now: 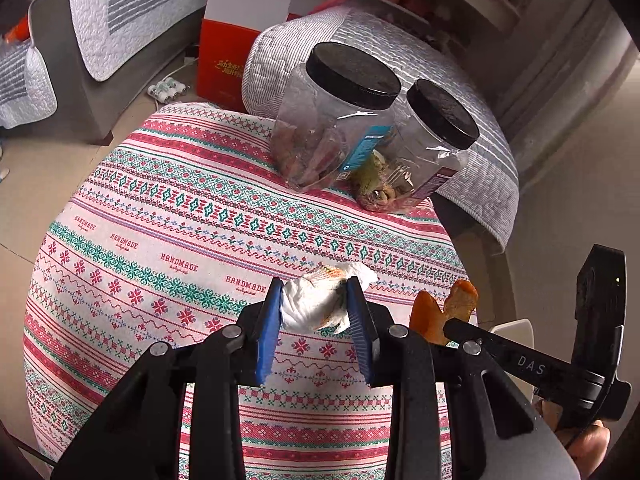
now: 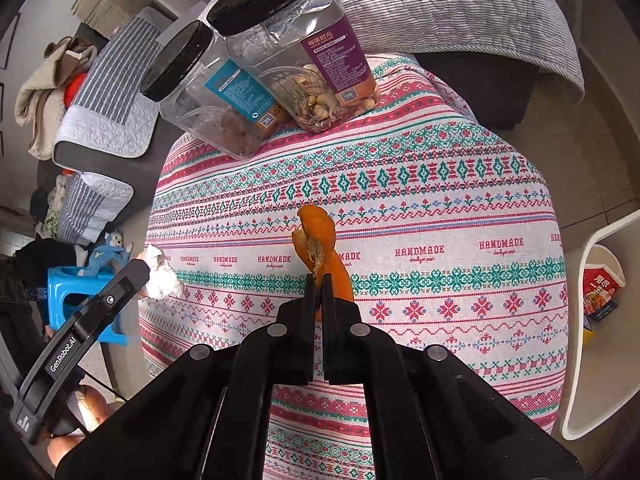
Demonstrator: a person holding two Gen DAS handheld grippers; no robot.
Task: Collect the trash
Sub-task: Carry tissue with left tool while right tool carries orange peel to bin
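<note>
My left gripper (image 1: pixel 314 300) is shut on a crumpled white tissue (image 1: pixel 316 300) with orange and green stains, held above the patterned tablecloth (image 1: pixel 180 220). Its blue pads (image 1: pixel 270 320) press on both sides of the wad. My right gripper (image 2: pixel 319 278) is shut on a curled strip of orange peel (image 2: pixel 316 236), which sticks up past the closed black fingertips. In the left wrist view the peel (image 1: pixel 444 312) and the right gripper show at the right. In the right wrist view the tissue (image 2: pixel 162 274) and the left gripper show at the left.
Two clear plastic jars with black lids (image 1: pixel 340 120) (image 1: pixel 424 148) stand at the table's far edge, holding snack remains. A white bin (image 2: pixel 596 320) with a red packet inside stands to the right of the table. A blue stool (image 2: pixel 80 304), sofas and a red box (image 1: pixel 224 60) surround the table.
</note>
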